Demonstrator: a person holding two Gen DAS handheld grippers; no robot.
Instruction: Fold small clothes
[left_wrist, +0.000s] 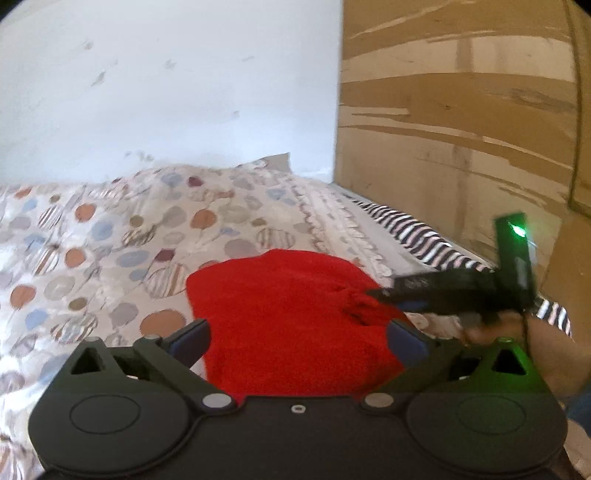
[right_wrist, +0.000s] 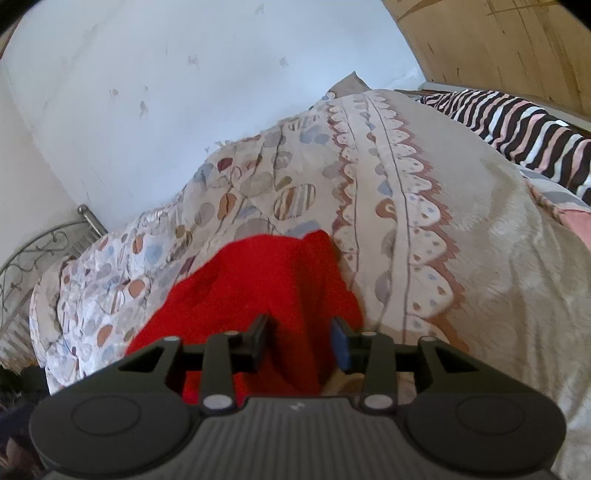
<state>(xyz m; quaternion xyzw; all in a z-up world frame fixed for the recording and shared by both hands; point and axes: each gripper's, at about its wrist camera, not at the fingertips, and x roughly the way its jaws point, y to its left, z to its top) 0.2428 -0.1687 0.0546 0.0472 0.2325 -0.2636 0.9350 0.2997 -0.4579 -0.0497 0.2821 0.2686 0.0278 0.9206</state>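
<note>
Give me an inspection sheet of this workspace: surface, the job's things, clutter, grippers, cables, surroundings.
Surface: bedspread with a dotted print, rumpled.
Job's things: red garment lying on the bedspread; how far it is folded cannot be told.
Clutter: striped cloth along the far edge of the bed.
Grippers: left gripper open wide above the garment; right gripper partly open, garment between its jaws, pads not seen pressing.
Cables: thin dark cable by the right gripper.
Surroundings: white wall, cardboard, metal bed frame.
</note>
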